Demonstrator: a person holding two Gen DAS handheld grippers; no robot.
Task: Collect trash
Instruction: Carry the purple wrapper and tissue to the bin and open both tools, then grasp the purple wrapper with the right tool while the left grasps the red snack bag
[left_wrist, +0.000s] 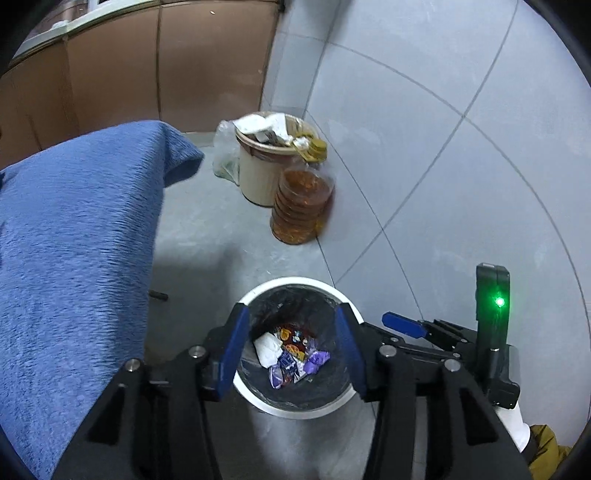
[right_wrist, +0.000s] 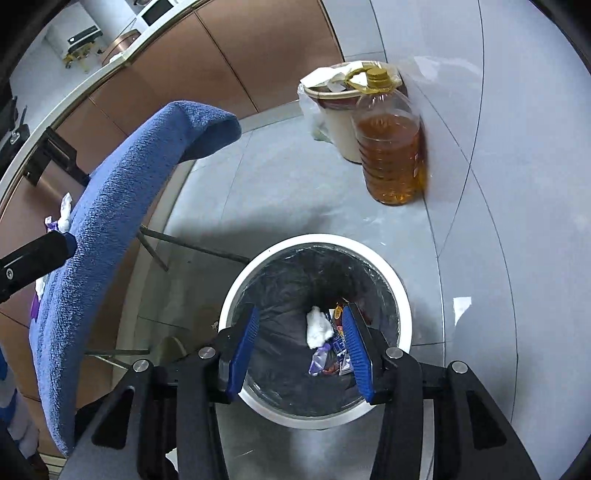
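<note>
Both grippers (left_wrist: 293, 352) (right_wrist: 301, 349) hang parted, empty, above the bin (right_wrist: 400, 295).

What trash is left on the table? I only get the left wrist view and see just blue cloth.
Observer: A crumpled tissue and a purple wrapper sit at the left edge of the blue cloth.
Operator: Anything on the floor?
Observer: A white scrap lies on the tiles, right of the white bin.
Operator: Right gripper holding something?
Observer: No. The right gripper is open over the bin, nothing between its pads.
</note>
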